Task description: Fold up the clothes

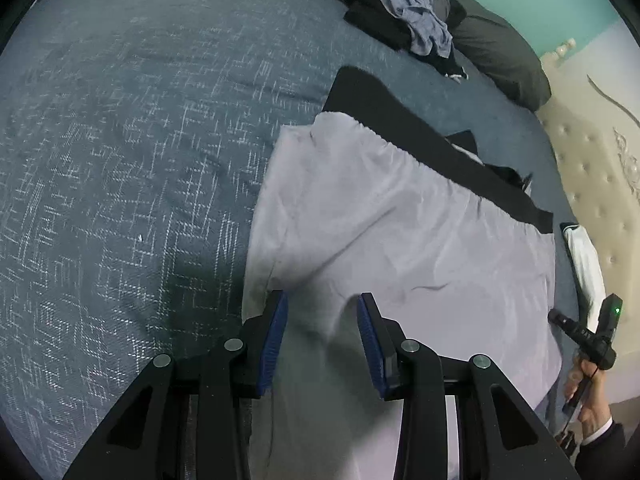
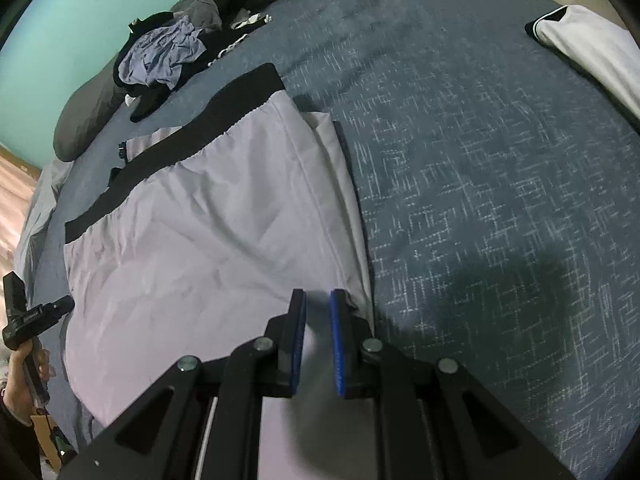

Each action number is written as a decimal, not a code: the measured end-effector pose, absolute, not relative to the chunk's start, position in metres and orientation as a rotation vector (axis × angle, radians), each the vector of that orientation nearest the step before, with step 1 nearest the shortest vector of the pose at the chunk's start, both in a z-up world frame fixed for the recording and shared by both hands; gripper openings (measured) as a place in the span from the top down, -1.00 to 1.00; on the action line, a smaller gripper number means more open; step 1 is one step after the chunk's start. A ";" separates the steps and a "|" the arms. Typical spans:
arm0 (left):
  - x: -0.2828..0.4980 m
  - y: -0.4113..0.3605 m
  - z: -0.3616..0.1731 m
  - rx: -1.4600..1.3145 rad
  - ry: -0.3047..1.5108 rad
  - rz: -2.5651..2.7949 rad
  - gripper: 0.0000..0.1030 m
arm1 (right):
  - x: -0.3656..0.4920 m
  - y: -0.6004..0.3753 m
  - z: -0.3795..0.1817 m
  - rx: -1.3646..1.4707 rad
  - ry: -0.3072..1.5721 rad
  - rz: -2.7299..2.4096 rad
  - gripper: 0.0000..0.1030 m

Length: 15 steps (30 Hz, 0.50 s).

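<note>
Pale lilac shorts (image 1: 400,232) with a black waistband (image 1: 420,132) lie spread on a blue-grey bedspread (image 1: 120,160). My left gripper (image 1: 322,304) is over the shorts' near left corner. Its jaws stand partly apart with the cloth running between them, and I cannot tell whether the pads press on it. In the right wrist view the shorts (image 2: 200,220) fill the middle. My right gripper (image 2: 318,300) is shut on their near right edge, with a narrow strip of pale cloth between the blue pads. A hand holds each gripper at the shorts' far side in the other's view.
A heap of dark and light-blue clothes (image 2: 160,56) sits at the far end by a dark pillow (image 1: 500,48). A folded white garment with black trim (image 2: 592,44) lies to the right. A tufted beige headboard (image 1: 592,184) borders the bed.
</note>
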<state>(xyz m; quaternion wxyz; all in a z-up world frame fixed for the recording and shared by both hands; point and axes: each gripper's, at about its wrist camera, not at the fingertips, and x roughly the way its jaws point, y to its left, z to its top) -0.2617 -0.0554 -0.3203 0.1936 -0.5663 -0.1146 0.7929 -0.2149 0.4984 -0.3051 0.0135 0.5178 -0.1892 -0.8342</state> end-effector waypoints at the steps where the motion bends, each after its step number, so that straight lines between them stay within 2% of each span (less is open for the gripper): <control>1: -0.263 -0.055 -0.317 -1.578 -0.323 2.230 0.23 | -0.216 0.498 -0.300 1.589 -0.590 -2.612 0.80; 4: -0.269 -0.053 -0.317 -1.578 -0.296 2.240 0.23 | -0.221 0.499 -0.291 1.547 -0.575 -2.648 0.80; 9: -0.270 -0.056 -0.315 -1.572 -0.325 2.237 0.23 | -0.230 0.501 -0.305 1.658 -0.540 -2.618 0.80; 15: -0.252 -0.068 -0.297 -1.509 -0.353 2.258 0.21 | -0.225 0.486 -0.280 1.558 -0.546 -2.642 0.80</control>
